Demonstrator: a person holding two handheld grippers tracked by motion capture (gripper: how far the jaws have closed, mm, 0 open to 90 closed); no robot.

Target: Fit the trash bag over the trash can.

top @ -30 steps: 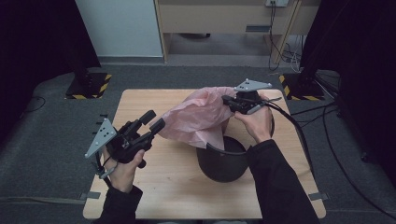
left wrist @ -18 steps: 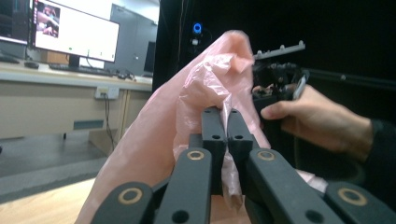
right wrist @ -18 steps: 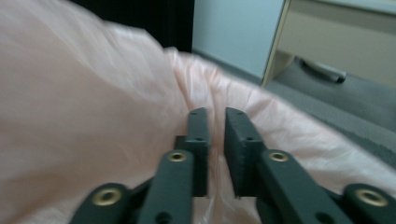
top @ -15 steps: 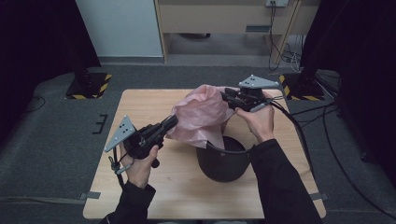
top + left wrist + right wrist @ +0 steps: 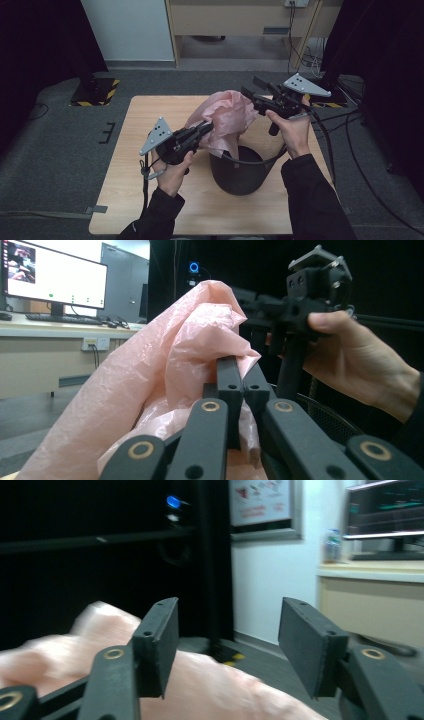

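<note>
1. Here, a pink plastic bag [image 5: 225, 120] rises in a crumpled heap out of a black bucket [image 5: 240, 175] that stands on the wooden worktop [image 5: 135, 145], nearer its right edge and about midway between its front and back edges.
2. The left tongs [image 5: 206, 127] are pressed together on a fold of the pink plastic bag at its left side; in the left gripper view the 2 black jaws meet with the thin film pinched between them [image 5: 239, 382].
3. The left hand [image 5: 172, 172] holds that tool over the middle of the worktop, just left of the black bucket, with the jaws pointing right and away from the person.
4. The right tongs [image 5: 254, 89] stand apart, having just been opening, and nothing is clamped in them.
5. In the right gripper view the 2 jaws show a wide gap [image 5: 227, 645], and the pink plastic bag [image 5: 210, 690] lies blurred below and behind them, not pressed by either pad.
6. The right hand [image 5: 292, 132] holds its tool above the back right part of the worktop, at the upper right of the bag, jaws pointing left and away.
7. A dark cable [image 5: 320, 130] trails from the right tool toward the person.
8. The bucket's thin handle [image 5: 250, 161] lies across its open mouth.
</note>
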